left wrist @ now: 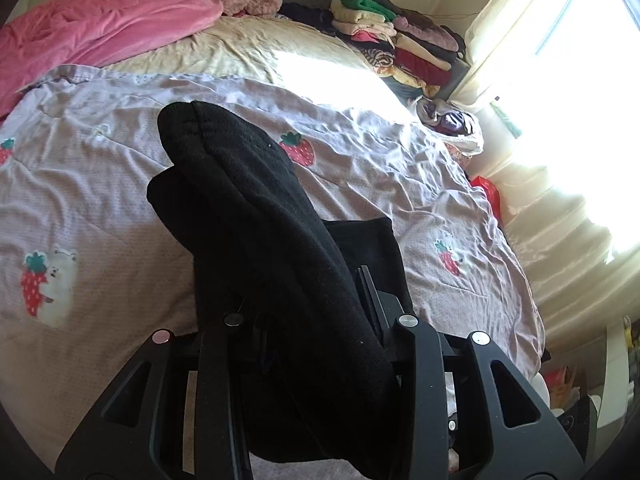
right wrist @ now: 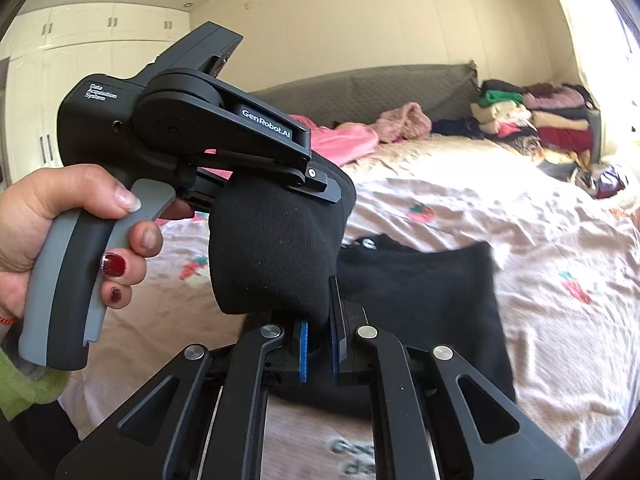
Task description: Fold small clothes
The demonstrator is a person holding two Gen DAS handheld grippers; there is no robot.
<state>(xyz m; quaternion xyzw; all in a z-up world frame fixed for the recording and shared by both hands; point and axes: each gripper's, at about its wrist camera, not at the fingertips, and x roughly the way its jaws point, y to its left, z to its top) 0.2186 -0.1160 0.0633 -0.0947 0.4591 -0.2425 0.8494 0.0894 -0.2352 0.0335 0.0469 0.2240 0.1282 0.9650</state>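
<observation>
At the left of the right wrist view, a person's hand with red painted nails squeezes the grey and black handle of the left gripper, a matte black plastic tool with white writing "Data Acquisition System" and "GenRobot.AI". Its jaws are clenched on a thick black knitted sock, soft and fuzzy, which hangs above the bed. Lower in the middle, the right gripper with blue pads pinches the bottom part of the same sock. To the right lies a flat black cloth on the wrinkled pale pink bed cover printed with strawberries. Behind are a crumpled pink blanket and, far right, a stack of folded clothes. In the left wrist view the sock hides the jaws.
</observation>
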